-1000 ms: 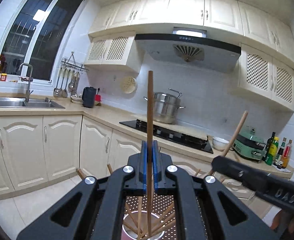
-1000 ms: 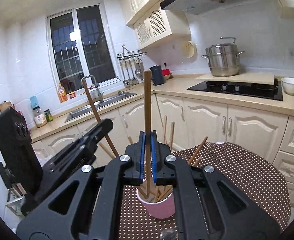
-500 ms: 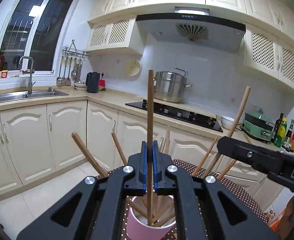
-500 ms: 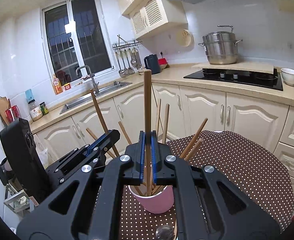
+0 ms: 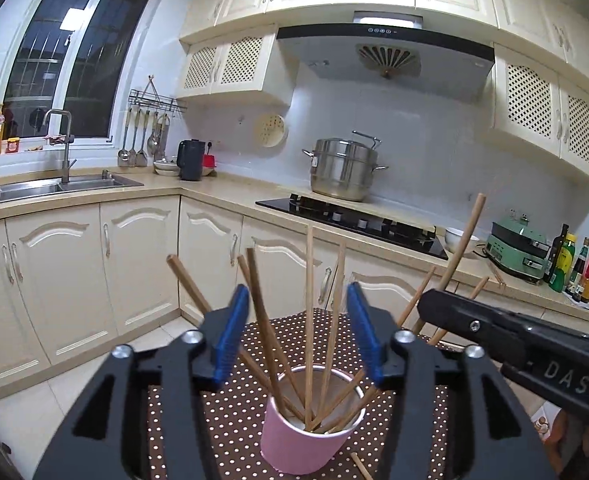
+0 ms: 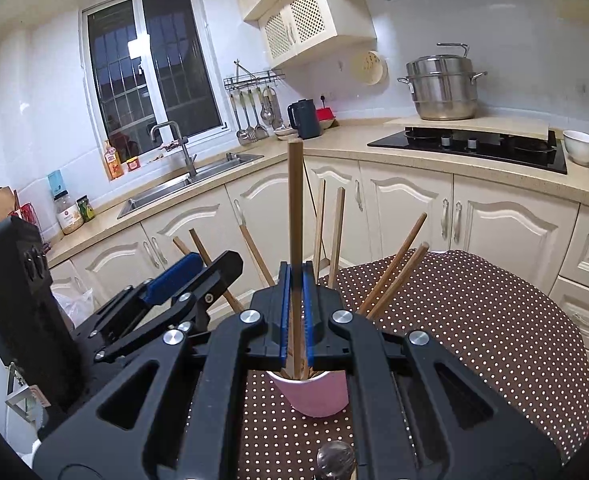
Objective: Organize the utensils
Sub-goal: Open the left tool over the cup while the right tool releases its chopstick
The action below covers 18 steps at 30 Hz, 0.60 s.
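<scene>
The bench (image 6: 494,320), under a brown dotted cloth, carries the pink cup (image 5: 306,444) near its front edge; the cup is light-looking and already loaded with wooden chopsticks (image 5: 309,320) fanning out in all directions. Main risk: tipping the cup. The right claw (image 6: 297,312) is pressed together on one upright chopstick (image 6: 294,208) whose lower end sits at the cup mouth, so any sideways drag before release could lever the rim over or shove the leaning sticks out. The left claw (image 5: 298,336) has just been opening and stands spread, pinching nothing; several sticks rise between its blue pads, none visibly pressed. Pulling it back at an angle could snag one of those and flick it out. One stray chopstick (image 5: 360,466) lies on the cloth beside the cup base, so the task looks unfinished. The two claws also sit close together, so a bump is possible.
</scene>
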Motion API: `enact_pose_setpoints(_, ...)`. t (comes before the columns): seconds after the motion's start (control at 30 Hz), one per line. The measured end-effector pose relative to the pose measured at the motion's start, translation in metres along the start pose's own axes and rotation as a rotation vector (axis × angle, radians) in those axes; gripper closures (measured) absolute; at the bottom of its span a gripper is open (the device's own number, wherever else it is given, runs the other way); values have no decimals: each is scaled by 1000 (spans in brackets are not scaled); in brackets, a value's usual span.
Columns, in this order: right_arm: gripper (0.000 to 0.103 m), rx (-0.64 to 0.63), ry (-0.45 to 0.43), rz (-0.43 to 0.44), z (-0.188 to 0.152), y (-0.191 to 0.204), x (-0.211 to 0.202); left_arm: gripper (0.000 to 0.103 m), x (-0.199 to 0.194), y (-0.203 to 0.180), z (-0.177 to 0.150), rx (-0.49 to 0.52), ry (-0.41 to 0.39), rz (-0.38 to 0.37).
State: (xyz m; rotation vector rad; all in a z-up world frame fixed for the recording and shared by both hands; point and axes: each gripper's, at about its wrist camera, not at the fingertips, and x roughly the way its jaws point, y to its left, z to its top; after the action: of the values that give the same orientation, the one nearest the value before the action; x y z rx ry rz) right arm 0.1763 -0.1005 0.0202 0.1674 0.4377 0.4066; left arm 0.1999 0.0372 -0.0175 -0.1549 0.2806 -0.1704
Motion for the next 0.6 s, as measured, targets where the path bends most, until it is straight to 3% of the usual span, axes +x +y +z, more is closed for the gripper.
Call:
enact_pose_setpoints(0.17, 97, 2, 8, -5, -3, 2, 2, 38, -9, 0, -1, 26, -4, 34)
enact_pose_setpoints(0.37, 96, 4, 14, -9, -6, 3, 4, 33, -22, 3, -1, 42, -27, 61)
enact_pose_setpoints(0.6, 97, -6, 29, -8, -11, 6, 9, 28, -32, 5, -2, 85, -34, 147)
